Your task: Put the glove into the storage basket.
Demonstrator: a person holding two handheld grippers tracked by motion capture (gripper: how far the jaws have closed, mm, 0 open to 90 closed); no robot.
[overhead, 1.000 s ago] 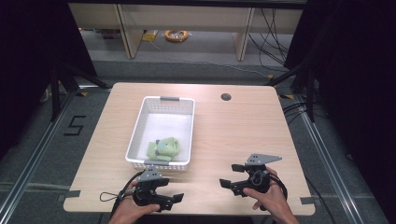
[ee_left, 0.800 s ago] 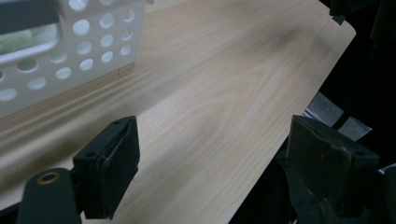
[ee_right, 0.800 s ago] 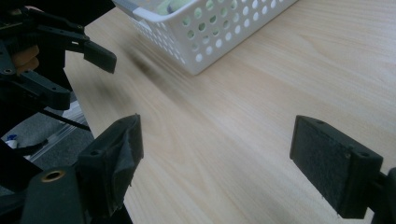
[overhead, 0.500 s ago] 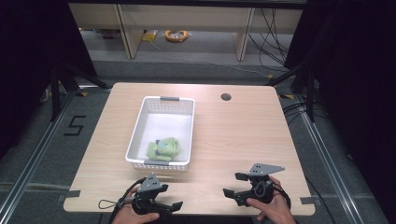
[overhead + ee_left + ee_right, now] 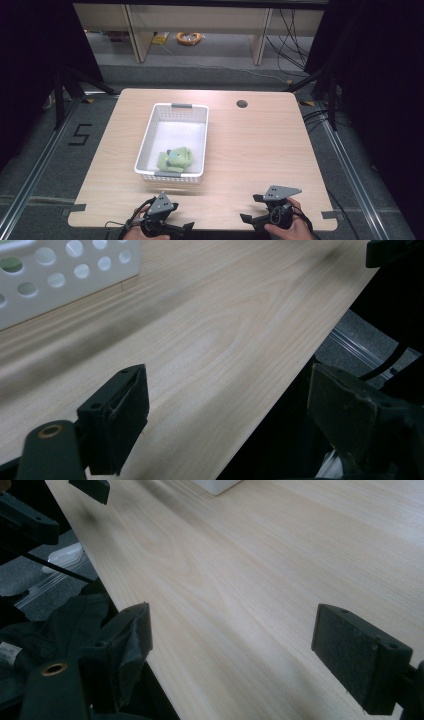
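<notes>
A white perforated basket [image 5: 145, 145] stands on the wooden table [image 5: 260, 150], left of centre. A folded green cloth [image 5: 174, 160] lies in its near end. My left gripper [image 5: 177, 226] hovers at the table's front edge, below the basket, jaws wide apart and empty [image 5: 227, 410]. My right gripper [image 5: 251, 209] sits at the front edge toward the right, open too, with bare wood between its pads [image 5: 230, 640]. A corner of the basket [image 5: 60, 275] appears at the upper left of the left gripper view.
A round cable hole [image 5: 242, 104] pierces the table near its far edge. Metal floor rails [image 5: 35, 185] run along both sides. Shelving legs and an orange cable coil [image 5: 189, 37] lie beyond the table. The table's front edge [image 5: 280, 390] drops off right by both grippers.
Both hands and grippers have drawn back toward the table's front edge. The basket and green cloth have not moved.
</notes>
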